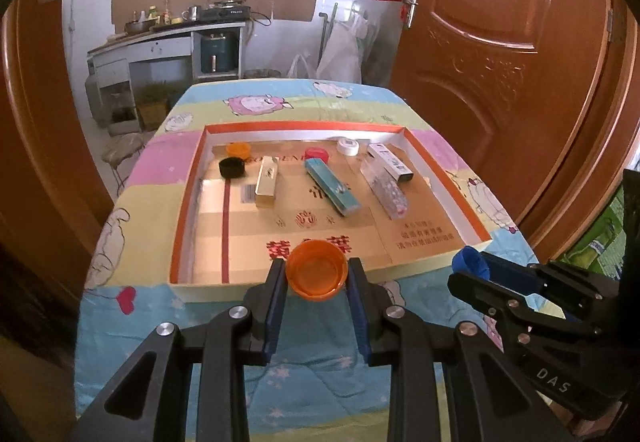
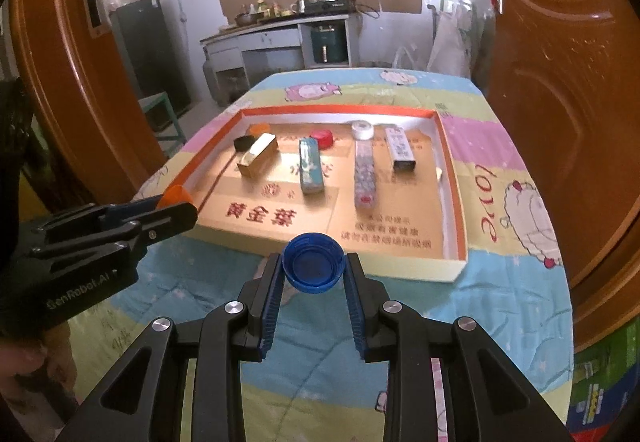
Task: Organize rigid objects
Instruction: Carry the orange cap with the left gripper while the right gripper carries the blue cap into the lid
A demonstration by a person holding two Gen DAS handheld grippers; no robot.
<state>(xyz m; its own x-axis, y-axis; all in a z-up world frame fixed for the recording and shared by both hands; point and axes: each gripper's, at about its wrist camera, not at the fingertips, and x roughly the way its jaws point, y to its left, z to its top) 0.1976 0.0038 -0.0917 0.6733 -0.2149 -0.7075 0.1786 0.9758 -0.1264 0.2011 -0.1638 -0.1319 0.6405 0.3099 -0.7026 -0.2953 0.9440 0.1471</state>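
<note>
My left gripper (image 1: 316,274) is shut on an orange bottle cap (image 1: 316,268), held above the near rim of a shallow cardboard tray (image 1: 280,284). My right gripper (image 2: 314,268) is shut on a blue bottle cap (image 2: 314,262), also above the tray's near edge (image 2: 420,272). Each gripper shows in the other view: the right one (image 1: 472,266) with its blue cap (image 1: 470,260), the left one (image 2: 180,202) with its orange cap (image 2: 176,194). Inside the tray lie a gold box (image 1: 267,181), a teal box (image 1: 330,184), a clear patterned pack (image 1: 386,190) and a white box (image 1: 390,161).
At the tray's far end sit an orange cap (image 1: 238,149), a black cap (image 1: 232,167), a red cap (image 1: 317,154) and a white tape roll (image 1: 347,146). A cartoon-print cloth (image 1: 320,354) covers the table. Orange-brown doors (image 1: 500,54) flank both sides.
</note>
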